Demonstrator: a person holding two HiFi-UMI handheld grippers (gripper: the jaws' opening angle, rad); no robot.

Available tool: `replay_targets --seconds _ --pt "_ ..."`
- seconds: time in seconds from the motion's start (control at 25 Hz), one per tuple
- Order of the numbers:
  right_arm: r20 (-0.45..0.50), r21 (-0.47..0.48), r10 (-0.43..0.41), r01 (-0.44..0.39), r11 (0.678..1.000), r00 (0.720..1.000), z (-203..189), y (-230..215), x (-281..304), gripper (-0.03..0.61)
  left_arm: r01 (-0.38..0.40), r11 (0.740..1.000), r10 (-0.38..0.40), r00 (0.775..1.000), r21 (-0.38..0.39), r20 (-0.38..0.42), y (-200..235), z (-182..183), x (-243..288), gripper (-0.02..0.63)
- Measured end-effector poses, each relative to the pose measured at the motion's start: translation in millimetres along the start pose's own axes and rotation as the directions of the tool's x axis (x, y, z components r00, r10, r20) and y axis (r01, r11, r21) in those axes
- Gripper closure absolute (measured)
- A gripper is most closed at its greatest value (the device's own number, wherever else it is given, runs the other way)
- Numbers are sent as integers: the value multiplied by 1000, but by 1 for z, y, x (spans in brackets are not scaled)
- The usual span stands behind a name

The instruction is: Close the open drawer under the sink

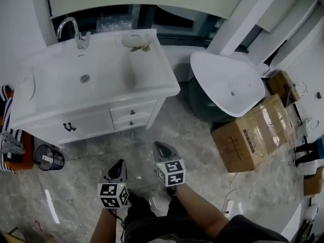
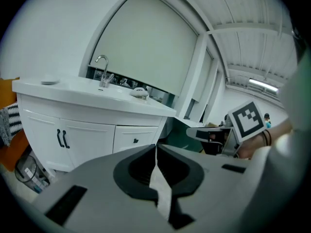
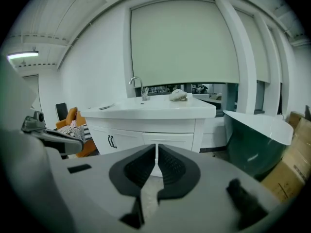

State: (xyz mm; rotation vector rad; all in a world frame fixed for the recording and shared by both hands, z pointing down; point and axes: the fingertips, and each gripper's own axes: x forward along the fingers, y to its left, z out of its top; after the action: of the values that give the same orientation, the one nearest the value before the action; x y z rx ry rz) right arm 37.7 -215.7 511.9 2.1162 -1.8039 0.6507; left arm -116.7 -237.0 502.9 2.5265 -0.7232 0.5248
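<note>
Below the one sink cabinet (image 1: 86, 130), its two small drawers (image 1: 132, 111) sit flush beside two door handles (image 1: 69, 127), while left claw (image 1: 120, 163) and right claw (image 1: 158, 146) are both clenched, empty.

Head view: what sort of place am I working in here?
Probably a bathroom-fittings showroom or storeroom, not a home bathroom: a white sink vanity stands alone, a loose green-sided basin sits beside it, and taped cardboard boxes lie nearby.
</note>
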Motion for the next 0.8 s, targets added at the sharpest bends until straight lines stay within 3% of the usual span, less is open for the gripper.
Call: replay_targets --seconds 0.16,0.36,0.6,0.8 --pt "34 -29 67 -67 997 997 14 -2 -19 545 -69 998 70 996 -14 55 -15 16 -18 594" --pt "39 -77 184 -181 980 982 10 -11 -50 545 -181 983 182 979 -27 95 -55 8 -36 594" --pt "63 -126 290 -281 951 955 4 -40 -101 545 -303 947 316 938 -108 143 -116 -15 -63 594" --pt "81 -169 372 -355 919 925 -1 -70 -146 545 -395 909 415 887 -135 203 -173 -27 -87 594"
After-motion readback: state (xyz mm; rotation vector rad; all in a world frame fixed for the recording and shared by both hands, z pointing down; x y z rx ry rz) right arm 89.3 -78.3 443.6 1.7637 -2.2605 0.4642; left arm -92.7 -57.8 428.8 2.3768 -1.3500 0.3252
